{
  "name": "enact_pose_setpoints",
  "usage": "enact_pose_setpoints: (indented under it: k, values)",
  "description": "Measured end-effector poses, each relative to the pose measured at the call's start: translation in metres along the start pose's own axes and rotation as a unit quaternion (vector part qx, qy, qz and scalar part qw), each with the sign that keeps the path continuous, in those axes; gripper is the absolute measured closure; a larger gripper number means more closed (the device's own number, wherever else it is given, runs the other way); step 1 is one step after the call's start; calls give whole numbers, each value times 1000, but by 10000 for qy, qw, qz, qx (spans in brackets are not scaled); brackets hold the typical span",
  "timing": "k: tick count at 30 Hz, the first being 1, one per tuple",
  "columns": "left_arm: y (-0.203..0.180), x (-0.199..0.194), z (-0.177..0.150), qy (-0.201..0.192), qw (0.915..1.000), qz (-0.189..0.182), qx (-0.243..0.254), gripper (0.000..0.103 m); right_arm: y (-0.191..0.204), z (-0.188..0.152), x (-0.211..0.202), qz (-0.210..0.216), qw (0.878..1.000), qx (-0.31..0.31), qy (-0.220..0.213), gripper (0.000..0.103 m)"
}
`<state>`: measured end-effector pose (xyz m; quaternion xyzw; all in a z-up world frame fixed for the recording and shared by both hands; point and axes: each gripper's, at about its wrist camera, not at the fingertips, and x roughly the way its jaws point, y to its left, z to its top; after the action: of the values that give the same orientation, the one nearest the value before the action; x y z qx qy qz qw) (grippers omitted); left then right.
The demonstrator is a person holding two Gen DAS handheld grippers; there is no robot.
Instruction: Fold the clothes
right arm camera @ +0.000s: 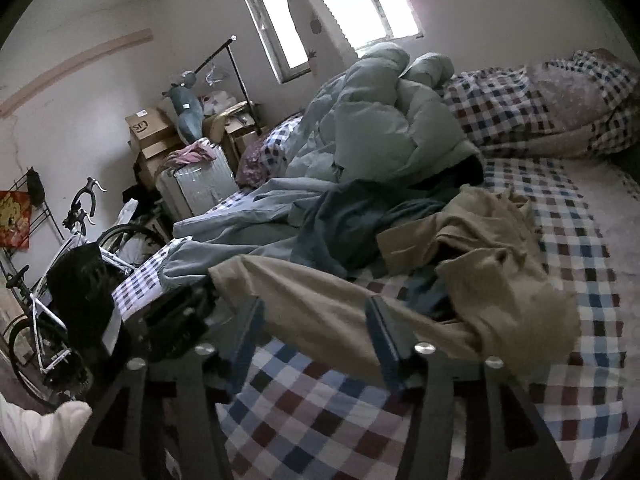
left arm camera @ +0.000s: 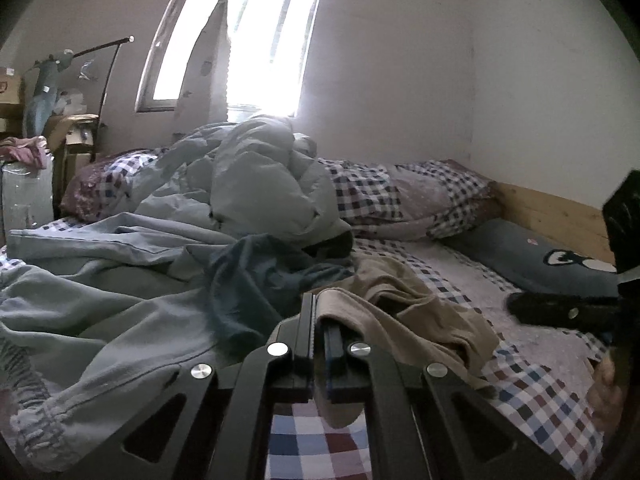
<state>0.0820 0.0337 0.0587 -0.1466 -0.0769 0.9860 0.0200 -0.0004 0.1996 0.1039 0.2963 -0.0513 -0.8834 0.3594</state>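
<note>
1. Left wrist view: the left gripper (left arm camera: 320, 320) is clamped tight on an edge of the tan garment (left arm camera: 420, 312), with the cloth draped over its right finger and trailing away to the right across the bed.
2. Left of the jaws, a pale blue garment (left arm camera: 100, 300) and a dark blue one (left arm camera: 256, 272) crowd right up to the fingers, leaving no free room on that side.
3. To the right, the checked sheet (left arm camera: 532, 396) lies bare up to the right gripper (left arm camera: 560, 312), which shows as a dark shape near the frame's edge; its opening cannot be told from this view.
4. Beyond, a puffy grey-green duvet (left arm camera: 256, 184) is heaped in front of the window (left arm camera: 240, 40), a checked quilt (left arm camera: 400, 196) lies along the wall, and a grey pillow (left arm camera: 532, 252) rests by the wooden headboard (left arm camera: 560, 212).
5. Right wrist view: the right gripper (right arm camera: 316, 320) stands wide, its fingers either side of a stretched span of the tan garment (right arm camera: 320, 300) without pinching it.
6. The left gripper (right arm camera: 180, 308) holds the left end of that span; the rest bunches in a heap to the right, touching the dark blue garment (right arm camera: 348, 224).
7. Bare checked sheet (right arm camera: 320, 420) lies under the jaws and out to the right, giving open room there.
8. Past the bed's left edge stand a bicycle (right arm camera: 52, 280), boxes (right arm camera: 152, 128) and a basket (right arm camera: 200, 180) against the wall.
</note>
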Motion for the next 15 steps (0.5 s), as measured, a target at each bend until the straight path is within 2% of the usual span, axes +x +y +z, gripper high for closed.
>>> enact_pose_setpoints:
  k: [3, 7, 10, 15]
  values:
    - [1, 0, 2, -22, 10000, 27, 5, 101, -23, -1, -13, -283, 9995, 110, -128, 30]
    - [2, -2, 3, -81, 9999, 94, 9, 101, -60, -6, -23, -851, 9950, 505, -153, 27]
    - [6, -4, 5, -117, 9998, 121, -113, 101, -80, -19, -13, -1124, 9917, 614, 130, 27]
    - [15, -6, 8, -153, 9992, 198, -298, 101, -77, -36, 12, -1210, 9896, 125, 762, 27]
